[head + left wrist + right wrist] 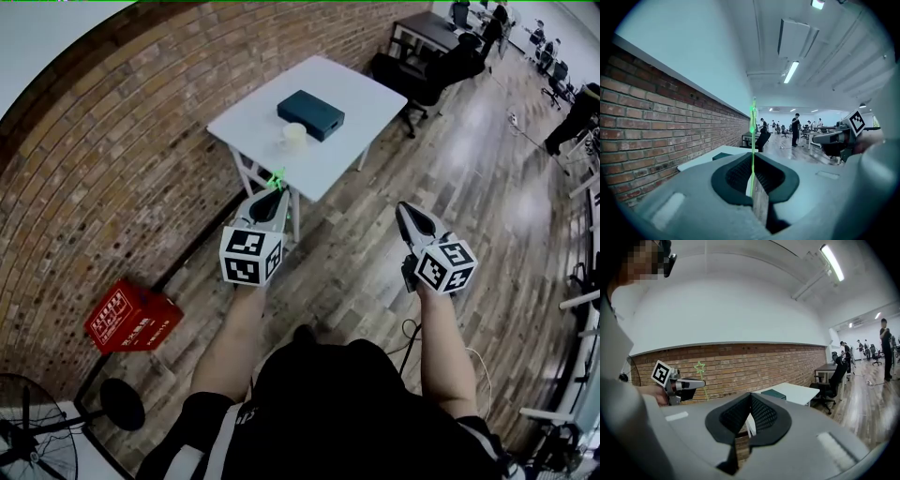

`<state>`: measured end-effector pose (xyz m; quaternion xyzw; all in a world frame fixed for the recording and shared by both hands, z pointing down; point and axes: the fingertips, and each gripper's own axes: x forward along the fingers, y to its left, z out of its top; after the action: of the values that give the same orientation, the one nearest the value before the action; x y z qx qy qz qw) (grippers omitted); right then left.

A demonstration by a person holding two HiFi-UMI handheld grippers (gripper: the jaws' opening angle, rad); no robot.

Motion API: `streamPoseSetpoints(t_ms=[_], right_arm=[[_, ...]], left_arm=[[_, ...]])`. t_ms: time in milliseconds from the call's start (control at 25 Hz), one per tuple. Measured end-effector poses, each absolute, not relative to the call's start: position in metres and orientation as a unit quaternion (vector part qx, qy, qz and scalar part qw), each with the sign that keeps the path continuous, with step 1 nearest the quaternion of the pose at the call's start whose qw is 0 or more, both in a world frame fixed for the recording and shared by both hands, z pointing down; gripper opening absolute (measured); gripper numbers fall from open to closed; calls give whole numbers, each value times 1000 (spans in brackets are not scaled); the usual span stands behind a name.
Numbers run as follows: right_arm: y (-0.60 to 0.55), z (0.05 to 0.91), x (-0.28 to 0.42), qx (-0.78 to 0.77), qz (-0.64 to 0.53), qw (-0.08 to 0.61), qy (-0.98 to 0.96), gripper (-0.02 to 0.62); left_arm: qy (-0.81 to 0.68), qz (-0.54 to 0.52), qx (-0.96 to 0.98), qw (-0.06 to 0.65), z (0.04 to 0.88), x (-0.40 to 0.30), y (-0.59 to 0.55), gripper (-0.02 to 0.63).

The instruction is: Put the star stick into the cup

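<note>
Dark-clad shoulders fill the bottom of the head view, and both forearms reach forward, well short of the white worktop (361, 89). On the left gripper (277, 197) the jaws are clamped on the star stick (752, 140), which stands upright out of them with its green star on top. The right gripper (405, 214) has its jaws together on nothing. The cup (294, 134) sits on the worktop just beside a dark box (311, 114) (near enough to snag a careless approach). The step in hand looks like the carry: hold the stick vertical, arrive above the rim from the side away from the box, lower its foot inside, then release. Both grippers point nearly level, noses slightly down, side by side but apart.
</note>
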<state>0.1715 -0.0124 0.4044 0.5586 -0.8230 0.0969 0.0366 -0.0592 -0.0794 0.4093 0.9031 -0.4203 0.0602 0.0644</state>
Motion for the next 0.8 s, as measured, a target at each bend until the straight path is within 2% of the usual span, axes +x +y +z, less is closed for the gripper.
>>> streamPoseSetpoints(t_ms=[480,800], right_arm=[[-106,416,107,501,107,51,-857,0],[-179,438,107,476,132,43,-868,0]], left_arm=[[-447,56,888,96,432,-104,-131,17],[-463,58,877,110,445,-97,-197,18]])
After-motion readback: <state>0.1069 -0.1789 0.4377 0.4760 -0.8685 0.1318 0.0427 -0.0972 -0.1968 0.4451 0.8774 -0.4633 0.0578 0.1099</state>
